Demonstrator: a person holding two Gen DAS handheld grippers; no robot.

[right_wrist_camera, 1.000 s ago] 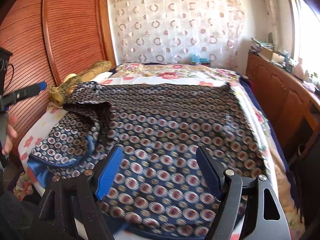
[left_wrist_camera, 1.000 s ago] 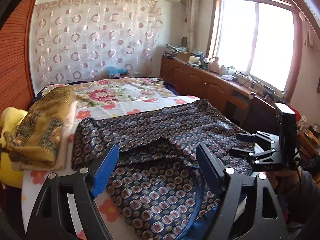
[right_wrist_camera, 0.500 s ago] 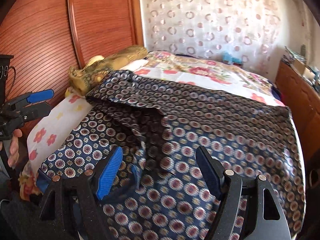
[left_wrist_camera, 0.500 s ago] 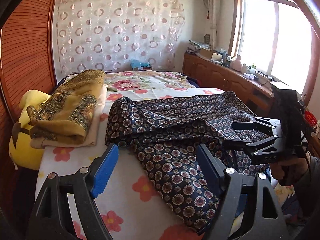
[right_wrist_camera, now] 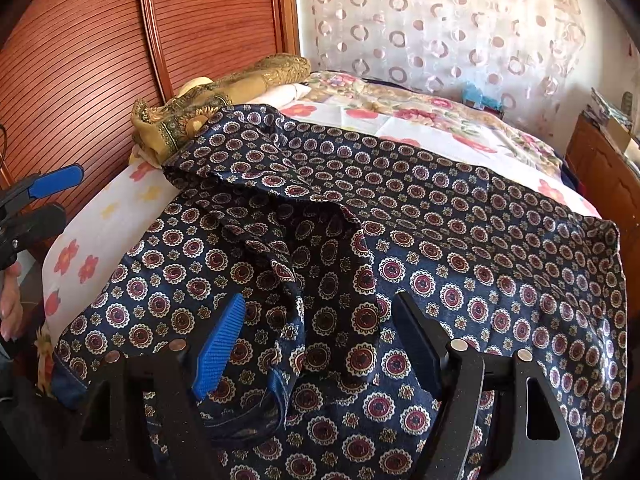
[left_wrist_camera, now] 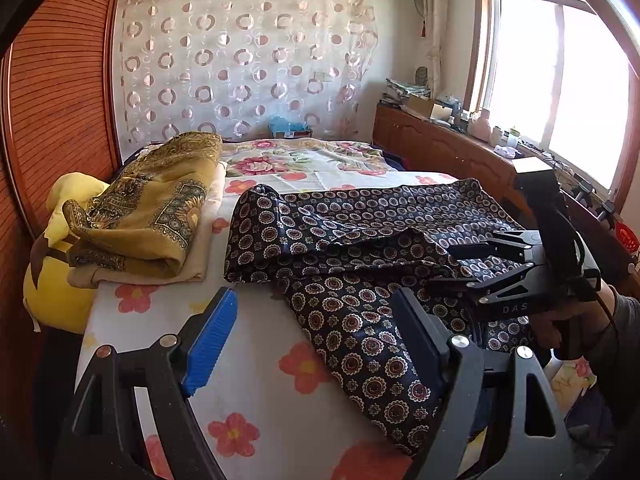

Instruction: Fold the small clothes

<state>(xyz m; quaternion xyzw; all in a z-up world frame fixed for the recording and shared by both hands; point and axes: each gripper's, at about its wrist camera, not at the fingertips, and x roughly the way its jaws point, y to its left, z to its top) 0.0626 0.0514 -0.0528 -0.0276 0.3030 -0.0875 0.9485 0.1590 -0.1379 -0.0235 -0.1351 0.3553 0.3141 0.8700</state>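
A dark navy garment printed with round medallions lies spread on the bed, rumpled into a ridge near its middle. My left gripper hovers open over the flowered sheet and the garment's near edge, holding nothing. My right gripper hangs just above the rumpled ridge. Its jaws are closing, with the fold of cloth lying between them, and the pads do not press on it. The right gripper shows at the right of the left wrist view, the left gripper at the left edge of the right wrist view.
A folded gold patterned cloth lies on a cream one beside a yellow plush toy at the bed's left side. A slatted wooden door stands behind them. Wooden cabinets run under the window. A hand holds the left gripper.
The right gripper has slid left across the garment to the rumpled ridge, its jaws a little narrower. The left gripper swung left and down, off the garment to over bare sheet.
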